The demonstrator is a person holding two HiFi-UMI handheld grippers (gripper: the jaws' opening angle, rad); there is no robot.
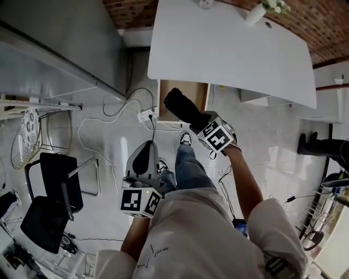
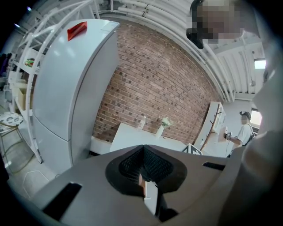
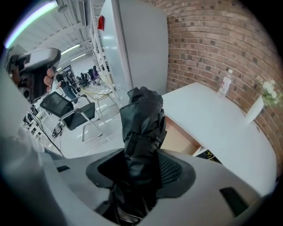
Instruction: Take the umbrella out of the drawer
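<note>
A folded black umbrella (image 1: 181, 105) hangs in the air in front of the open wooden drawer (image 1: 202, 92) under the white table (image 1: 229, 49). My right gripper (image 1: 199, 121) is shut on its lower part and points steeply down. In the right gripper view the umbrella (image 3: 142, 123) stands up between the jaws of the right gripper (image 3: 141, 163), with the drawer (image 3: 179, 137) behind it. My left gripper (image 1: 146, 155) is lower left, away from the drawer, holding nothing. In its own view the left gripper (image 2: 143, 170) has its pads together.
Black chairs (image 1: 54, 190) stand at the left. A power strip and cables (image 1: 146, 114) lie on the floor beside the drawer. A large grey cabinet (image 1: 49, 49) fills the upper left. A vase of flowers (image 1: 256, 12) and a bottle (image 3: 224, 83) stand on the table.
</note>
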